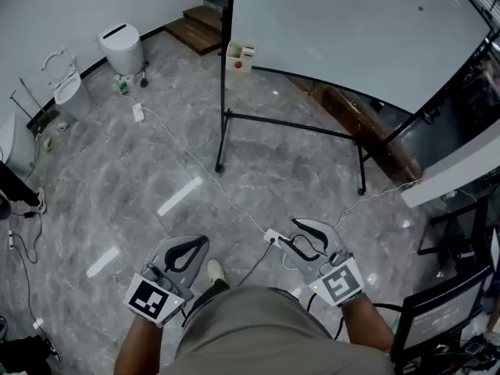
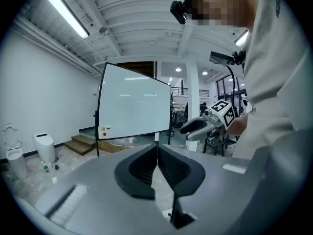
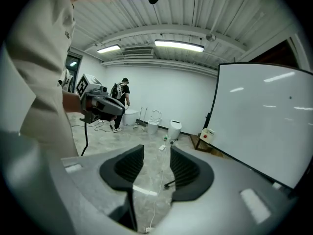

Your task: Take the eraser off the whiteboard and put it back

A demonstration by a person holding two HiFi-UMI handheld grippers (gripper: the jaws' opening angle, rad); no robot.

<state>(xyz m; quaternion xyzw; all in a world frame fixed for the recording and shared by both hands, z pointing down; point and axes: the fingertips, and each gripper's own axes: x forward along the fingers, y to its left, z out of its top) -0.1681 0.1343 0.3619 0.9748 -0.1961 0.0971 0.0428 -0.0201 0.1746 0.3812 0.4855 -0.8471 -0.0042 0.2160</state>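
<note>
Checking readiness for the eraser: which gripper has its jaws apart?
The right gripper: its jaws stand apart, with floor showing through the gap. The left gripper has its jaws meeting at the tips, nothing between them.

It looked like a bare test space or lab, not a home. A ribbed metal ceiling (image 3: pixel 161 23) carried long tube lights (image 3: pixel 178 45) over a grey marble-look floor (image 1: pixel 258 158). A whiteboard (image 1: pixel 351 30) stood on a black stand. Toilets (image 1: pixel 72 96) stood loose along the white wall, beside wooden steps (image 1: pixel 199 26). A white cable (image 1: pixel 205 176) trailed across the floor, and a screen (image 1: pixel 441 319) sat off to the side.
</note>
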